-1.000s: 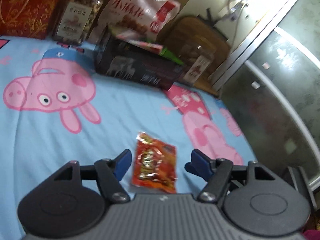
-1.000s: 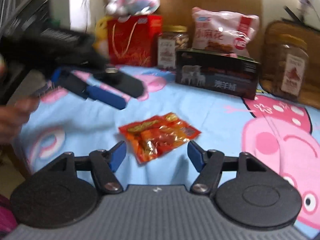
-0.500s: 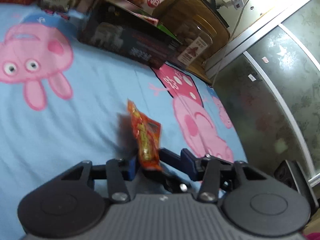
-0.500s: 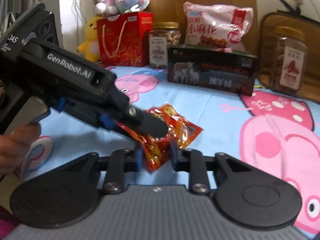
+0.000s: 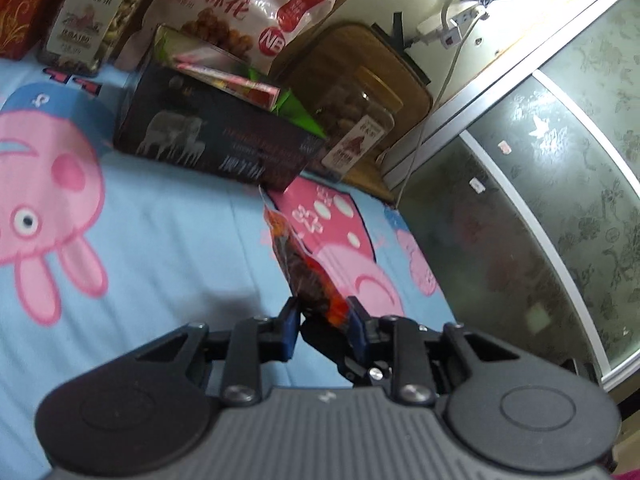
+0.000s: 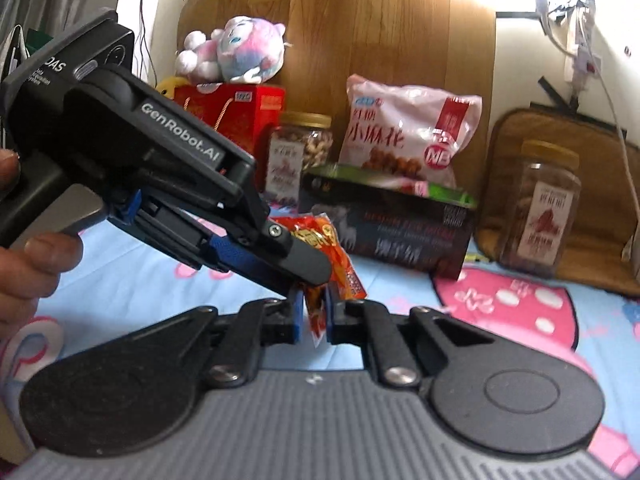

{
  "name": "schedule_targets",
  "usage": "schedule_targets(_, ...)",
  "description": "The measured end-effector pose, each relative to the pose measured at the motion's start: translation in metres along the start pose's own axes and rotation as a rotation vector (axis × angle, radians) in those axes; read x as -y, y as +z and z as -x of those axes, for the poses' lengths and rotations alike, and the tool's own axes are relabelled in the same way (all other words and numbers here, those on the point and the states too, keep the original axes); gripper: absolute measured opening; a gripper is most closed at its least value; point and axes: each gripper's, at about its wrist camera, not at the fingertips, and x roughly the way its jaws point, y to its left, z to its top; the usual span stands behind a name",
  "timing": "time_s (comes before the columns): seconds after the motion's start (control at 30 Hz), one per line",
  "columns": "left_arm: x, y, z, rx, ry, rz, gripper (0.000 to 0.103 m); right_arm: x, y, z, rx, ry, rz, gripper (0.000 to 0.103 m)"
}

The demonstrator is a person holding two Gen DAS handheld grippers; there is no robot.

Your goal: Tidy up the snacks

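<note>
Left wrist camera is looking low across the bed (image 5: 168,240), toward 1 o'clock. Right wrist camera is facing 12 o'clock, close. Both are sharing the packet (image 5: 304,276) (image 6: 332,252) and box (image 5: 216,140) (image 6: 400,224).

Both tools grip one packet: the left tool (image 5: 322,322) is clamped tight, the right tool (image 6: 312,314) closing on it. A hand (image 6: 24,256) holds the left tool's handle.
</note>
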Motion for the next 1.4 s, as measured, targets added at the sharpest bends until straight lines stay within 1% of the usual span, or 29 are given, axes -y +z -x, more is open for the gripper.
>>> schedule_targets(0.1, 0.002, 0.01, 0.002, 0.03, -0.029, -0.01, 0.024, -0.001, 0.007, -0.002, 0.049, -0.043, 0.084, 0.012)
schedule_targets(0.23, 0.011, 0.036, 0.005, 0.085, -0.051, -0.045, 0.024, 0.009, 0.026, -0.013, 0.124, -0.089, 0.154, 0.012)
schedule_targets(0.33, 0.017, 0.063, 0.002, 0.139, -0.048, -0.092, 0.024, 0.019, 0.043, -0.032, 0.165, -0.106, 0.194, 0.012)
schedule_targets(0.4, 0.014, 0.083, -0.002, 0.167, -0.047, -0.096, 0.024, 0.026, 0.053, -0.051, 0.18, -0.114, 0.222, 0.012)
schedule_targets(0.47, 0.006, 0.103, -0.009, 0.186, -0.042, -0.099, 0.024, 0.033, 0.063, -0.075, 0.172, -0.114, 0.244, 0.012)
schedule_targets(0.53, -0.006, 0.122, -0.019, 0.196, -0.027, -0.079, 0.024, 0.039, 0.068, -0.099, 0.151, -0.111, 0.256, 0.012)
schedule_targets(0.67, -0.028, 0.147, -0.038, 0.198, 0.024, -0.064, 0.024, 0.042, 0.07, -0.135, 0.085, -0.098, 0.269, 0.012)
schedule_targets(0.73, -0.04, 0.153, -0.047, 0.182, 0.063, -0.046, 0.024, 0.047, 0.071, -0.148, 0.024, -0.06, 0.246, 0.013)
schedule_targets(0.77, -0.045, 0.155, -0.051, 0.174, 0.09, -0.035, 0.025, 0.048, 0.071, -0.15, 0.008, -0.049, 0.222, 0.013)
schedule_targets(0.83, -0.05, 0.155, -0.056, 0.172, 0.137, -0.031, 0.025, 0.051, 0.07, -0.145, 0.009, -0.031, 0.18, 0.018)
schedule_targets(0.9, -0.046, 0.153, -0.057, 0.172, 0.159, -0.059, 0.028, 0.053, 0.07, -0.134, 0.024, -0.023, 0.142, 0.035)
schedule_targets(0.93, -0.042, 0.151, -0.056, 0.176, 0.187, -0.075, 0.036, 0.054, 0.069, -0.128, 0.029, -0.021, 0.125, 0.037)
schedule_targets(1.0, -0.031, 0.147, -0.056, 0.179, 0.263, -0.107, 0.046, 0.055, 0.069, -0.114, 0.034, -0.003, 0.077, 0.038)
schedule_targets(1.07, -0.019, 0.142, -0.057, 0.162, 0.337, -0.159, 0.047, 0.054, 0.066, -0.102, 0.039, 0.009, 0.025, 0.038)
schedule_targets(1.1, -0.014, 0.138, -0.056, 0.159, 0.361, -0.181, 0.048, 0.054, 0.064, -0.094, 0.041, 0.013, -0.006, 0.038)
schedule_targets(1.13, -0.009, 0.134, -0.055, 0.16, 0.377, -0.197, 0.05, 0.055, 0.061, -0.09, 0.042, 0.018, -0.037, 0.038)
schedule_targets(1.2, 0.0, 0.126, -0.048, 0.166, 0.415, -0.213, 0.051, 0.057, 0.054, -0.074, 0.045, 0.028, -0.113, 0.038)
schedule_targets(1.3, 0.016, 0.11, -0.032, 0.201, 0.438, -0.245, 0.052, 0.06, 0.041, -0.05, 0.041, 0.04, -0.218, 0.038)
schedule_targets(1.4, 0.035, 0.086, -0.019, 0.228, 0.474, -0.285, 0.057, 0.065, 0.028, -0.031, 0.022, 0.041, -0.321, 0.04)
